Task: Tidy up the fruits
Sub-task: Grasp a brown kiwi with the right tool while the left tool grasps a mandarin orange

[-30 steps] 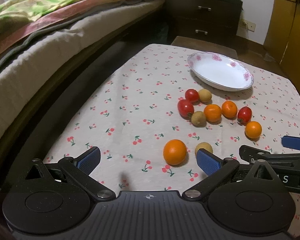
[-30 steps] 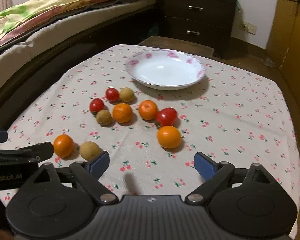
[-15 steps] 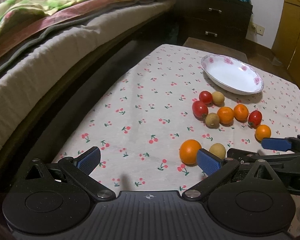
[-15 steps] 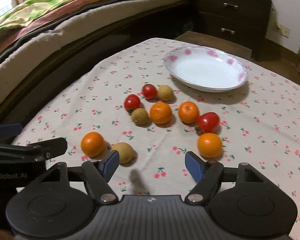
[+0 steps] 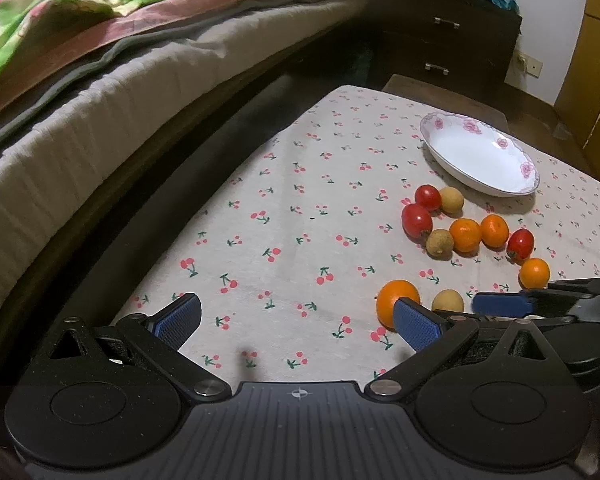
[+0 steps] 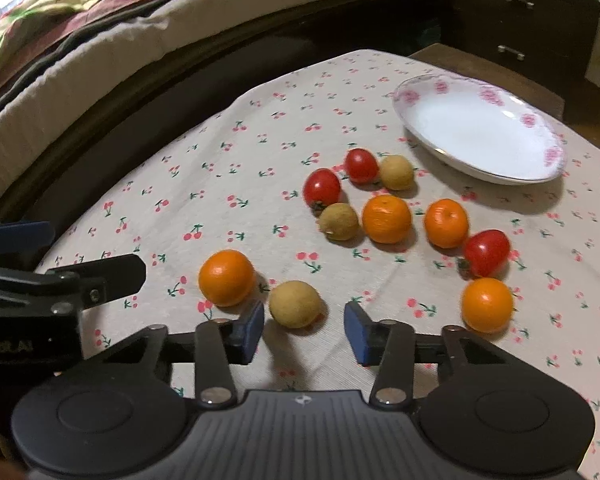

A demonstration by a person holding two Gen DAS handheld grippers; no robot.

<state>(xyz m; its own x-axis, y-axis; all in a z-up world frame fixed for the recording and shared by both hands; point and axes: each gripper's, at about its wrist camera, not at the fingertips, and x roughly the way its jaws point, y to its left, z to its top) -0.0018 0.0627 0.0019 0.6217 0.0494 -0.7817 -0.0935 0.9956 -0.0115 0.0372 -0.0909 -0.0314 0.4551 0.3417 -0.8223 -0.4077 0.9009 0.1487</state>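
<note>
Several oranges, red tomatoes and tan longans lie on a cherry-print tablecloth [image 6: 260, 152]. A white floral plate [image 6: 476, 132] stands empty behind them; it also shows in the left wrist view [image 5: 480, 154]. My right gripper [image 6: 304, 330] is open, its fingers just short of a tan longan [image 6: 296, 304], with an orange [image 6: 227, 278] to its left. My left gripper [image 5: 296, 320] is open and empty over bare cloth, left of that orange [image 5: 396, 300] and longan [image 5: 447, 300].
A bed with a coloured quilt [image 5: 100, 12] runs along the table's left side. A dark drawer chest [image 5: 452, 40] stands behind the table. The left gripper shows at the left edge of the right wrist view [image 6: 52, 280].
The right gripper has swung left and forward toward the near longan, its jaws narrowing somewhat. The left gripper has shifted left, so the fruit now sits to its right.
</note>
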